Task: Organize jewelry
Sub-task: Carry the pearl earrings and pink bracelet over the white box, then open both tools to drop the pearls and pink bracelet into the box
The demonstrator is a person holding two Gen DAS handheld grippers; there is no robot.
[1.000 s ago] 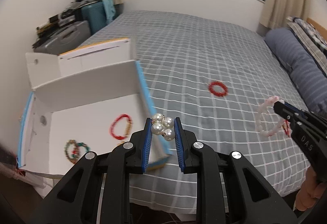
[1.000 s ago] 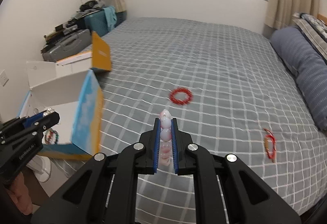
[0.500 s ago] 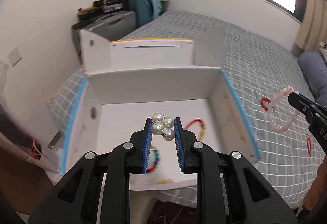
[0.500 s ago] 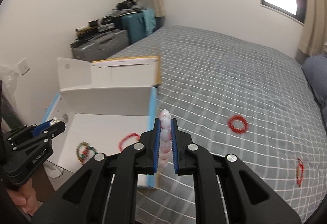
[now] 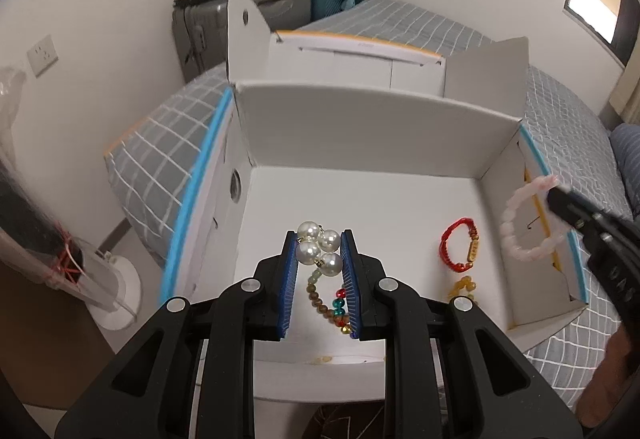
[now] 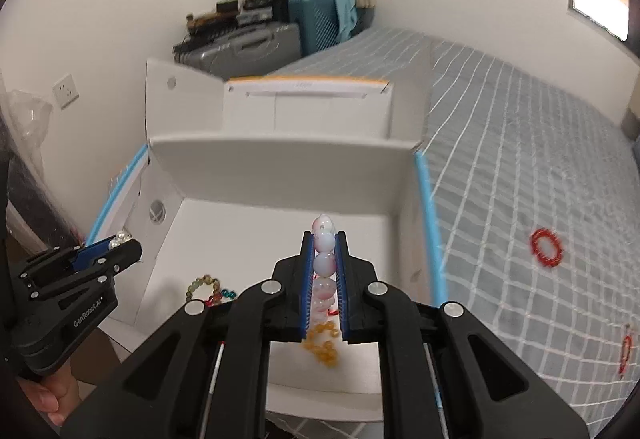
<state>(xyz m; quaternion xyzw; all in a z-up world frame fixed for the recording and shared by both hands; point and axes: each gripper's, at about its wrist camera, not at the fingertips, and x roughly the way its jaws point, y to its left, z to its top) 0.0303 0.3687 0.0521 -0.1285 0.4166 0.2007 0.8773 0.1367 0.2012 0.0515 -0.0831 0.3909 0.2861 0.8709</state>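
My left claw is clamped on the pearl cluster, hanging over the white box that sits at the near left corner of the bed. Right claw is pinched tight on the pink bead bracelet, also above the box, w/ the loop dangling near the right wall. On the box floor: multicolour bead bracelet under my left claw, red cord bracelet to the right, amber beads near front. Red ring bracelet lies out on the bed, well apart.
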